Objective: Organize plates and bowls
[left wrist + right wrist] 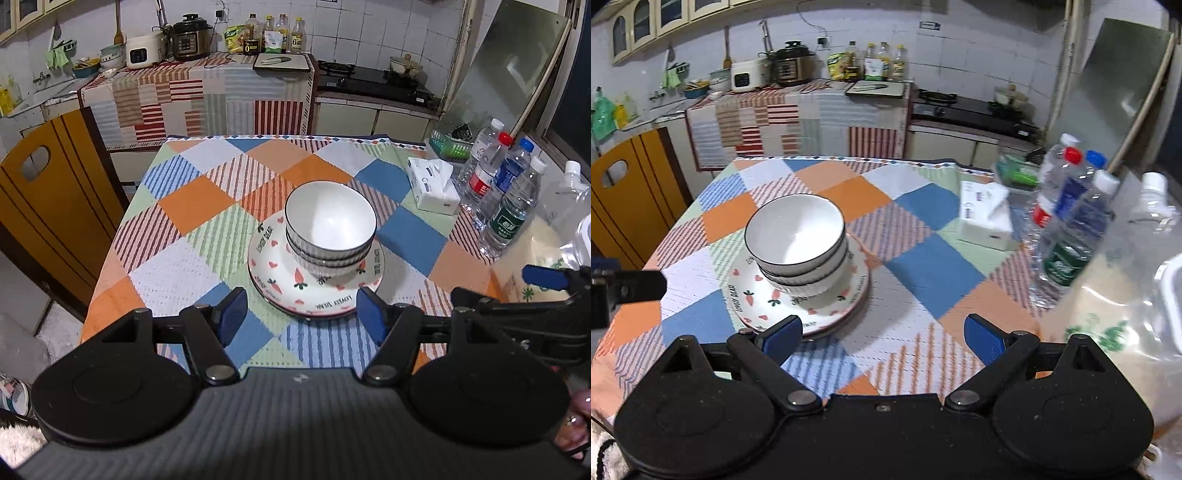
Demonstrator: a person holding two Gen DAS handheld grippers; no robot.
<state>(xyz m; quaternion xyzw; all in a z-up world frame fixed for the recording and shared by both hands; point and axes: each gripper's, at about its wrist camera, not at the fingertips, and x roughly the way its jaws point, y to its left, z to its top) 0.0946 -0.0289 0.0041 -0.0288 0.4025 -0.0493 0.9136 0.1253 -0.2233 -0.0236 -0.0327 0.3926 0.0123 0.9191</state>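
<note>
Bowls: you have three white, dark-rimmed bowls nested in one stack, and it sits on the plates, toward their far side.
Plates: your stack of carrot-and-heart patterned plates lies near the middle of the table, with at least two rims showing at the near edge.
Table: its checked cloth of orange, blue, green and striped squares is what your stack rests on.
Left claw: your blue pads stand wide apart with nothing between them; the near rim of the plates shows in the gap beyond the tips, not touched.
Right claw: your jaws are wide too and hold nothing; in its own view the plates lie just past the left pad, and bare cloth fills the gap.
Tissue pack: you see it lying on the right side of the table, well apart from the stack.
Water bottles: several stand upright in a cluster beyond the tissues, at the table's right edge.
Chair: its yellow back stands at your left of the table.
</note>
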